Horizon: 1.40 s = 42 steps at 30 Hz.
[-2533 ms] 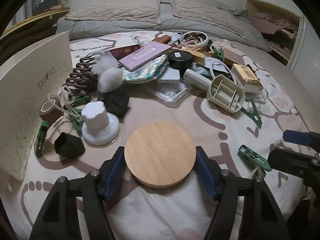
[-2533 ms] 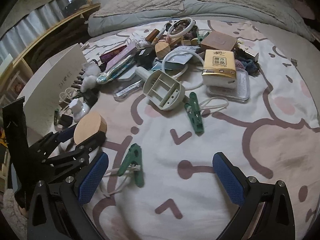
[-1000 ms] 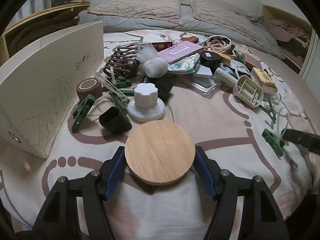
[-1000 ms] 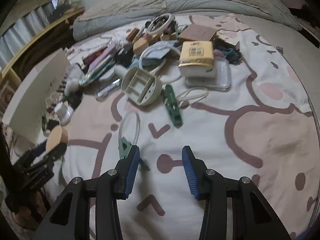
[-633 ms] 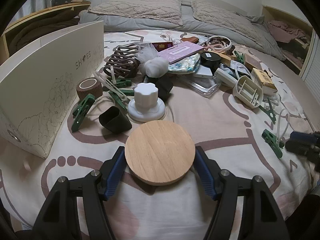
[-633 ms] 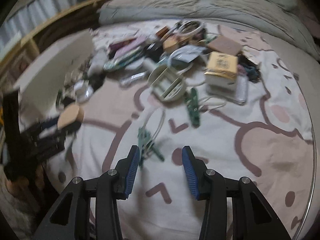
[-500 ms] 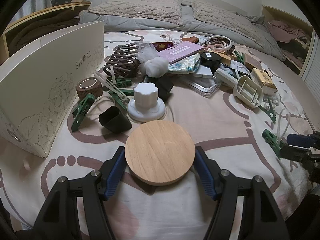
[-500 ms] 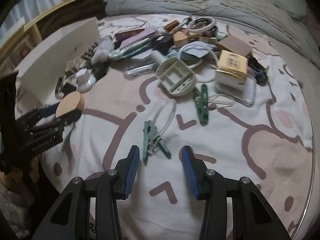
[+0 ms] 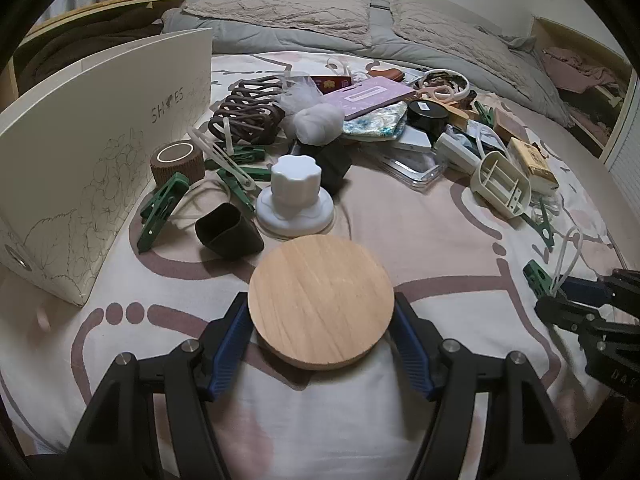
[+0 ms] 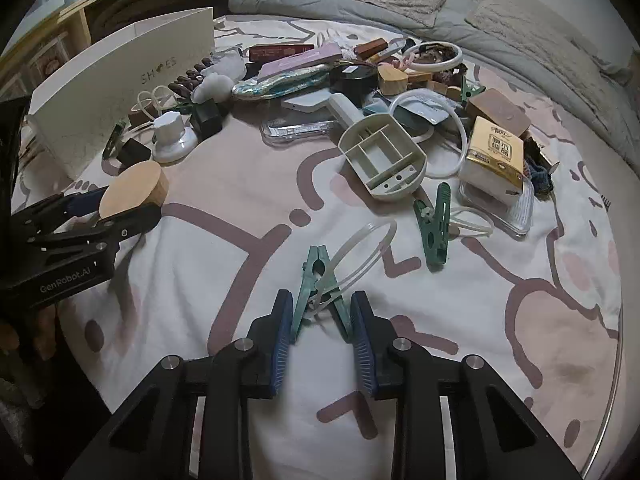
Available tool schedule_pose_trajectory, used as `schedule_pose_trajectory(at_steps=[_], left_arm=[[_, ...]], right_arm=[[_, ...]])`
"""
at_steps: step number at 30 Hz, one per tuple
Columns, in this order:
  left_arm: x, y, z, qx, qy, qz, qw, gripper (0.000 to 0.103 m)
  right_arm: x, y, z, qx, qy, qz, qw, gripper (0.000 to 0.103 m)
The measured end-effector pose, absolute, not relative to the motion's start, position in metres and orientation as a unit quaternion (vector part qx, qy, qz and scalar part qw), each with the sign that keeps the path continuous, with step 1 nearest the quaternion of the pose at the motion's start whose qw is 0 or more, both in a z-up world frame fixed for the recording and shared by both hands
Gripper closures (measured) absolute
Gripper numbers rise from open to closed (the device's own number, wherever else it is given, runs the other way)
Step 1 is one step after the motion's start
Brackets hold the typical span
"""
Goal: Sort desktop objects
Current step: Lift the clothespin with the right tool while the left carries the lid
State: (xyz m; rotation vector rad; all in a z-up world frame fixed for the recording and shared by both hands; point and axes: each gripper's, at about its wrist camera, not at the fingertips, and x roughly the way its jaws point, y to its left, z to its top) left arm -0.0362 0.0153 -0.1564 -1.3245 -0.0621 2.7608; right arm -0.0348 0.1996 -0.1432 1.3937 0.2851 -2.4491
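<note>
Left hand-held gripper clamps a round wooden lid by its rim, held just above the bed near the white box lettered "SH ES" around a small heart mark; its body reads "GenRobot.AI" in the right wrist view. Right hand-held gripper is narrowed around the handles of a green clothes peg with a white loop, pads touching or nearly so; peg lies near centre. Far right, a yellow tissue pack carries Chinese characters, unreadable.
</note>
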Motion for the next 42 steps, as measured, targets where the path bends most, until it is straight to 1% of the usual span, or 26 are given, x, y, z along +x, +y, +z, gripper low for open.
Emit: schedule_pose_trajectory(at_steps=[7,13,24,37,42], left_arm=[[-0.038,0.014,-0.156,-0.427,-0.027,0.903,0.036,0.034],[-0.041,0.015,-0.157,-0.422,-0.025,0.906,0.028,0.034],[-0.036,0.015,-0.152,-0.412,-0.022,0.910,0.035,0.035],[-0.020,0.018,-0.118,-0.359,-0.012,0.931,0.055,0.035],[-0.016,0.013,-0.114,-0.358,-0.017,0.932,0.057,0.035]], right_arm=[[-0.031,0.197,-0.141,0.474,0.062,-0.862,0.166,0.073],[-0.026,0.189,-0.139,0.466,0.055,-0.866,0.173,0.073],[-0.024,0.195,-0.136,0.460,0.026,-0.875,0.147,0.073],[-0.013,0.195,-0.117,0.432,-0.026,-0.891,0.134,0.073],[-0.012,0.186,-0.121,0.446,-0.014,-0.886,0.127,0.073]])
